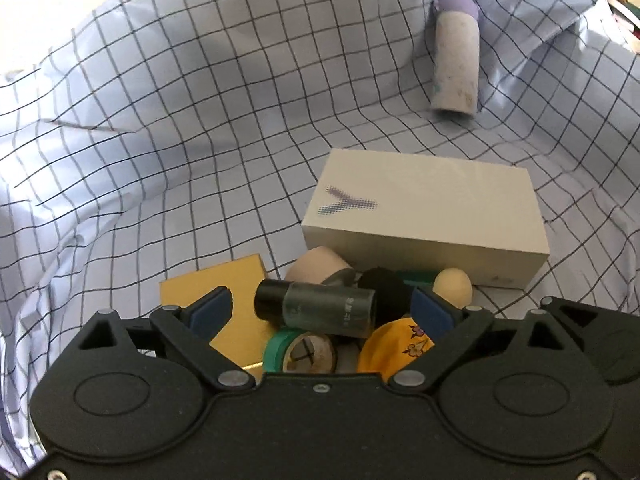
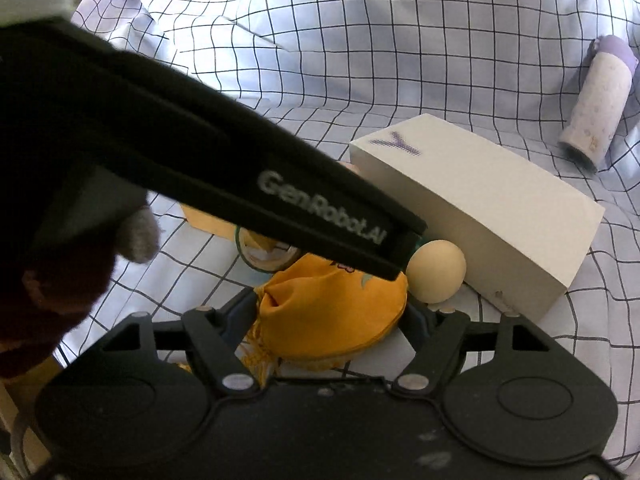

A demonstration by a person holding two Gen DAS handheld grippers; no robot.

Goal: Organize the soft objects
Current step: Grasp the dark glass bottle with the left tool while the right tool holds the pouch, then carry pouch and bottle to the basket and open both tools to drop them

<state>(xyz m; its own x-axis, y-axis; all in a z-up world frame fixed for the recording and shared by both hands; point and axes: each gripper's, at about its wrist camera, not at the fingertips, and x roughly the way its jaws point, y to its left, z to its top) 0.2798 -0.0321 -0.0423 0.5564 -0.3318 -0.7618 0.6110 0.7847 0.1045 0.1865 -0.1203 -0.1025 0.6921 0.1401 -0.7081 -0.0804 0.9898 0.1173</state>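
A yellow drawstring pouch (image 2: 332, 308) lies on the checked cloth, and my right gripper (image 2: 332, 316) is shut on it, a pad against each side. In the left wrist view the pouch (image 1: 394, 344) shows low between the fingers. My left gripper (image 1: 322, 310) stands open over a small heap, with a dark cylinder (image 1: 316, 306) lying crosswise between its blue pads and touching neither. A beige egg (image 1: 452, 286) (image 2: 436, 272) rests beside the pouch, against a white box (image 1: 428, 220). The left gripper's black finger (image 2: 320, 208) crosses the right wrist view just above the pouch.
The heap also holds a green tape roll (image 1: 300, 352), a yellow card (image 1: 224, 292) and a pinkish cylinder (image 1: 316, 268). A white bottle with a purple cap (image 1: 456, 56) (image 2: 596, 100) lies far right. The checked cloth (image 1: 160, 120) is rumpled. A gloved hand (image 2: 136, 236) is at left.
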